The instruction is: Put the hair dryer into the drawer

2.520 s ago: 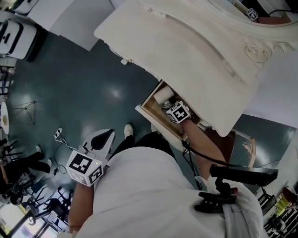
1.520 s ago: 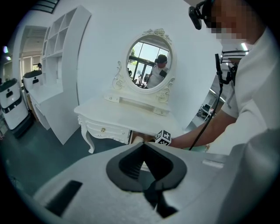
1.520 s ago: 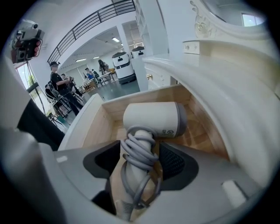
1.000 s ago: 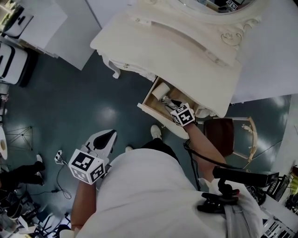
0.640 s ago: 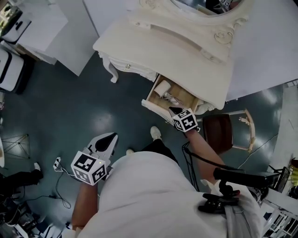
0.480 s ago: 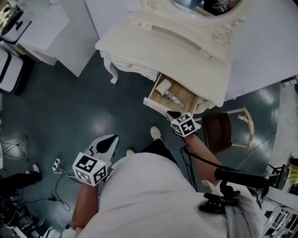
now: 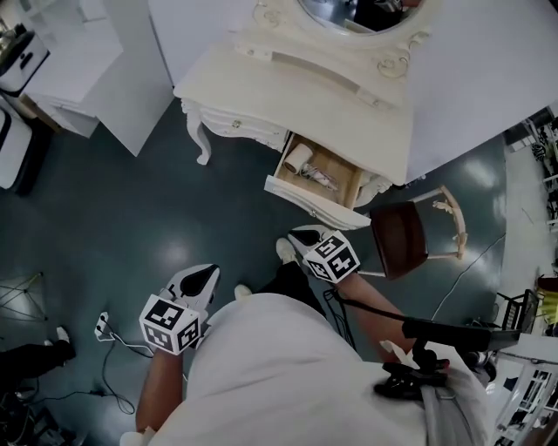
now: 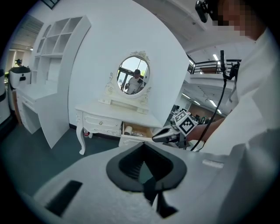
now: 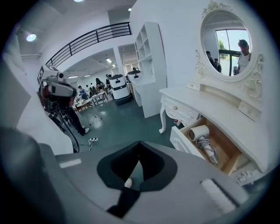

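The dark teal floor is filling most of the head view. A cream dressing table is standing at twelve o'clock, with its oval mirror sitting at the very top edge. The person's white-shirted torso is taking up the six o'clock part of the view. A brown-seated chair is standing at three o'clock, just beside the table's right end.

The drawer is hanging open from the table's front, toward the person. In the right gripper view it is showing at three o'clock, with its wooden inside open to the camera.

The right gripper is hovering over the floor at six o'clock from the drawer, apart from it and pointing toward it. Its claw is pressing fully together with nothing in it.

The left gripper is hanging at eight o'clock, well apart from the table. Its claw is also sitting closed and holding nothing.

The hair dryer is lying inside the drawer, at its left end in the head view. Its white barrel is resting at the end nearer the camera, and its cord is trailing along the drawer floor.
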Demonstrator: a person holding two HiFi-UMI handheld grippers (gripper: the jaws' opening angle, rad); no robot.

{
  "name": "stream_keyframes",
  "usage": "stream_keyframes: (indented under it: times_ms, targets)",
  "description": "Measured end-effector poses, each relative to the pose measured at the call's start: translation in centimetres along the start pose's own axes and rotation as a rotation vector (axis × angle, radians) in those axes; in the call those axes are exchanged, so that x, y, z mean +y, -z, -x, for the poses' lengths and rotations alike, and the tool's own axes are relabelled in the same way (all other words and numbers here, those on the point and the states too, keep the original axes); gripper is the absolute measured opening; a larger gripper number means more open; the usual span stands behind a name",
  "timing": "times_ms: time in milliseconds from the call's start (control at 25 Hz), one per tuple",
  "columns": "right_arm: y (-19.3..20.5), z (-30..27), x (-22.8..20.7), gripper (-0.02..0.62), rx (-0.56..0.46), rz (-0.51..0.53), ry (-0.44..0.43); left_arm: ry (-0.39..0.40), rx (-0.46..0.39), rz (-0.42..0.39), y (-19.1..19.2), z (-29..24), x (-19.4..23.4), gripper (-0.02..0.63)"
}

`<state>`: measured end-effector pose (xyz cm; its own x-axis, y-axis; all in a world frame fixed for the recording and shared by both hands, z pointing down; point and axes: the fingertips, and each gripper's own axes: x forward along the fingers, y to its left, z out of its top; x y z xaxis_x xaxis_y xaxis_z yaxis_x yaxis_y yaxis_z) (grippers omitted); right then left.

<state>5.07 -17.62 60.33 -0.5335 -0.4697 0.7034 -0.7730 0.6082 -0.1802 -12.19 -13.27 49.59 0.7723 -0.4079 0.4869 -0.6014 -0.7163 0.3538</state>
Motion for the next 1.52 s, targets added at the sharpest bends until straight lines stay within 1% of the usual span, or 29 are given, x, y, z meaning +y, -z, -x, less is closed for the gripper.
stream_keyframes:
  times_ms: [320,520,680,880,1120,1280,1520]
  targets:
    - [-0.7,1.7,6.5,0.0,-0.041,0.046,-0.034,0.043,0.012,-0.013,2.4,1.9,-1.1,-0.005]
    - [-0.5,1.9,8.6,0.0,-0.044,0.058,-0.036,0.059,0.022,-0.02,3.4,2.7,-1.4,-0.003]
    - [-1.0,2.0,10.1,0.0,-0.049,0.074,-0.043,0.061,0.023,-0.013,3.8,3.6,-1.2,-0.003]
    - [-1.4,2.2,10.9,0.0,-0.048,0.098,-0.048,0.057,0.021,-0.003,4.2,4.0,-1.2,-0.003]
    - [-1.8,1.8,11.6,0.0,-0.051,0.126,-0.077,0.041,0.02,0.011,4.6,4.1,-0.9,-0.005]
    - [-2.1,1.6,12.0,0.0,-0.056,0.142,-0.093,0.034,0.024,0.007,4.4,3.9,-0.8,-0.003]
    - [-1.8,1.6,11.7,0.0,-0.058,0.141,-0.098,0.045,0.034,-0.004,4.2,2.8,-1.0,-0.003]
